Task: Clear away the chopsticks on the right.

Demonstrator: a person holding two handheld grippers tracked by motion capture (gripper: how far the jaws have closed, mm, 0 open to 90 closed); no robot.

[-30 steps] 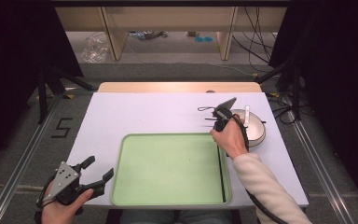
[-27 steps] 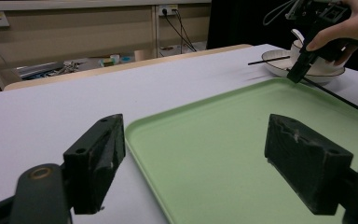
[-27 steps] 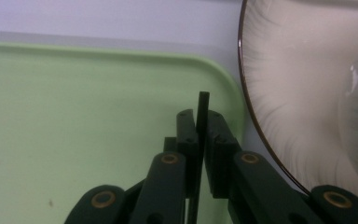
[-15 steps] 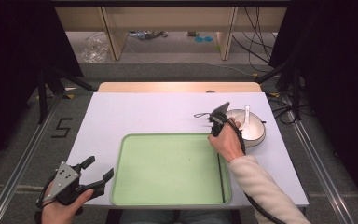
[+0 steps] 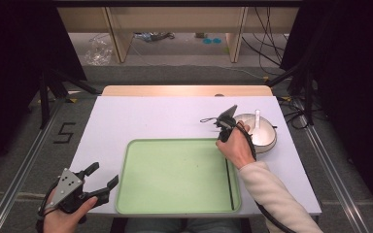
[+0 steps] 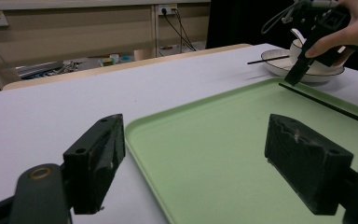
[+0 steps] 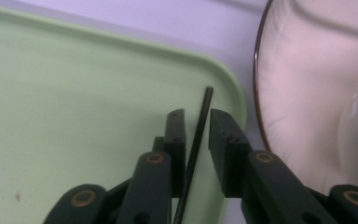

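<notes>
The left tool [image 6: 193, 163] has its 2 black jaws standing wide apart with nothing between them, over the near corner of a green tray [image 6: 223, 154] on the white desk [image 6: 74, 107]. A black chopstick [image 6: 328, 106] lies along the tray's far side. Beyond it a hand holds the right tool [image 6: 307, 56], pointing down at the chopstick's far end, just in front of a white bowl [image 6: 279, 63]. A second chopstick [image 6: 268, 59] rests across the bowl's rim.

The pale green plastic tray [image 5: 175, 174] lay open across its middle; a thin black chopstick [image 5: 229, 182] and round white bowl [image 5: 267, 138] crowded its right edge.
</notes>
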